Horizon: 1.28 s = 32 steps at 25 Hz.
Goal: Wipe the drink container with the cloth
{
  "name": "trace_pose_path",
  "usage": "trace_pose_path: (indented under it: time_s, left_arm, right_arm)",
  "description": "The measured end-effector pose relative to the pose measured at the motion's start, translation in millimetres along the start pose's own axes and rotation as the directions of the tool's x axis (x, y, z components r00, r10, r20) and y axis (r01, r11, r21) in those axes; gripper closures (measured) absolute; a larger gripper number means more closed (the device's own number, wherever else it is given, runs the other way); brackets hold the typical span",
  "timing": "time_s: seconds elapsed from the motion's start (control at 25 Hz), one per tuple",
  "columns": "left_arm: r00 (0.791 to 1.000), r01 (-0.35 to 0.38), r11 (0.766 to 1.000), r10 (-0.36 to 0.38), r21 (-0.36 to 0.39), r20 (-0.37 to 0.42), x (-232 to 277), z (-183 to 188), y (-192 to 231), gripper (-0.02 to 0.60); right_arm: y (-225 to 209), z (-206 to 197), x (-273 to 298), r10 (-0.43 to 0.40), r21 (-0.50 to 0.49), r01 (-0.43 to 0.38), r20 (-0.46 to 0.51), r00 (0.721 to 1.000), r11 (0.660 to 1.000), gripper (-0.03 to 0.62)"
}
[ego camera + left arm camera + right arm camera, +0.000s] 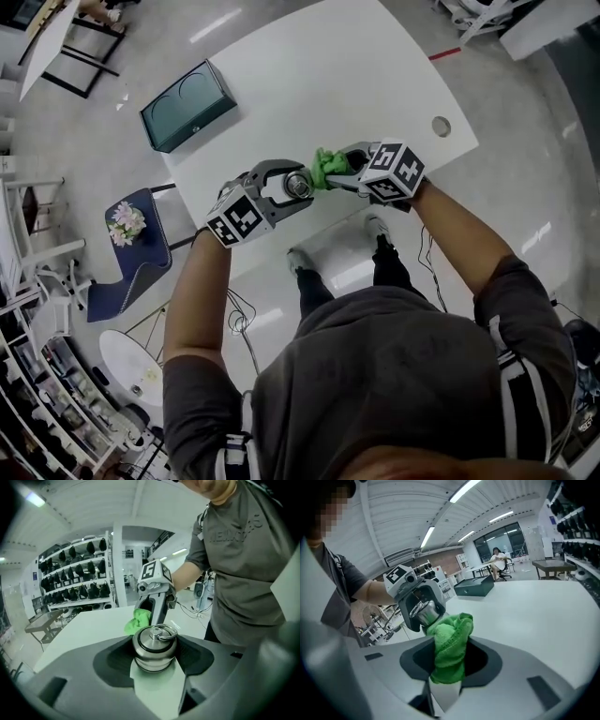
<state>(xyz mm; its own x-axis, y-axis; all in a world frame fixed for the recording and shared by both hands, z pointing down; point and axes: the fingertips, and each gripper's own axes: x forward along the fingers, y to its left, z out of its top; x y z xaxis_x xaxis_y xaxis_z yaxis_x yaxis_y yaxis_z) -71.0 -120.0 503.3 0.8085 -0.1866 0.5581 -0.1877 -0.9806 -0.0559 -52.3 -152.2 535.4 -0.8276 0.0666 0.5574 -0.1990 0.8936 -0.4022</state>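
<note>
- Way off on the left, down on the floor, there was a dark blue chair point(141, 253) with a bunch of flowers point(127, 223) lying on it.
- A dark green box point(187, 105) sat at the far left corner of the white counter point(375, 84), well apart from everything else.
- The left gripper point(296, 187) was up in the air over the counter's near edge, right in front of the person. Its jaws were clenched on the metal drink container point(154, 646), one pad on either side of the body.
- The container was steel, with a round lid and a ring on top. That lid end stuck out past the jaws and pointed at the other gripper.
- Right beside it was the green cloth point(450, 648), all bunched up and pushed against the lid end of the container. It looked like it was touching, as far as I could make out.
- The right gripper point(336, 172) had the cloth. Its jaws were pinched on the wad, and the rest of it bulged out past the tips. The two grippers faced each other nearly nose to nose.
- Further right, the counter had a small round hole point(441, 126) near its edge.
- In the background were shelves point(75, 581) full of dark stuff I couldn't identify, plus a person point(497, 557) sitting far back in the room.
</note>
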Motion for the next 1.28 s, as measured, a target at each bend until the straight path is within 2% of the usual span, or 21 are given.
trace_pose_path:
  time_s: [0.24,0.36,0.44,0.52,0.64,0.76,0.84,0.96,1.04,1.08,1.2,1.28]
  left_arm:
    - [0.999,0.018,1.000,-0.018,-0.012,0.030,5,-10,-2,0.330]
    - [0.999,0.010,1.000,-0.009,-0.009,0.045,5,-9,0,0.328]
    - [0.999,-0.024,1.000,0.024,-0.006,0.046,5,-10,1,0.328]
    - [0.996,-0.081,0.997,0.082,-0.016,0.035,2,-13,2,0.321]
    - [0.988,-0.138,0.988,0.142,-0.068,0.053,-8,-16,2,0.284]
    - [0.979,-0.167,0.978,0.179,-0.123,0.094,-19,-15,-3,0.284]
    - [0.971,-0.182,0.969,0.204,-0.165,0.126,-24,-13,-2,0.284]
    - [0.948,-0.240,0.942,0.279,-0.235,0.152,-30,-17,8,0.288]
    - [0.933,-0.278,0.925,0.324,-0.257,0.158,-33,-19,14,0.339]
    - [0.927,-0.288,0.921,0.337,-0.261,0.165,-33,-18,16,0.339]
    - [0.919,-0.297,0.922,0.347,-0.250,0.187,-33,-18,17,0.342]
    - [0.923,-0.287,0.930,0.333,-0.230,0.193,-33,-19,17,0.342]
  right_arm:
    - [-7,-12,16,-0.012,-0.013,0.011,-0.063,0.998,1.000,0.479]
    - [-16,-24,25,-0.048,-0.033,0.044,-0.120,0.992,0.998,0.477]
    - [-19,-33,29,-0.055,-0.044,0.050,-0.145,0.988,0.998,0.477]
    - [-19,-34,27,-0.042,-0.026,0.039,-0.132,0.990,0.999,0.477]
    - [-24,-24,18,-0.023,0.001,0.023,-0.091,0.996,1.000,0.477]
    - [-28,-13,11,0.002,0.005,-0.001,-0.074,0.997,1.000,0.477]
    - [-29,-2,9,0.029,0.009,-0.028,-0.055,0.998,1.000,0.477]
    - [-28,21,14,0.095,0.002,-0.095,-0.019,0.995,0.995,0.477]
    - [-24,40,25,0.166,-0.006,-0.166,-0.010,0.986,0.986,0.477]
    - [-21,48,32,0.206,-0.003,-0.206,-0.011,0.978,0.978,0.477]
    - [-20,60,56,0.301,0.045,-0.299,-0.039,0.953,0.953,0.477]
    - [-27,56,70,0.317,0.081,-0.311,-0.074,0.946,0.947,0.479]
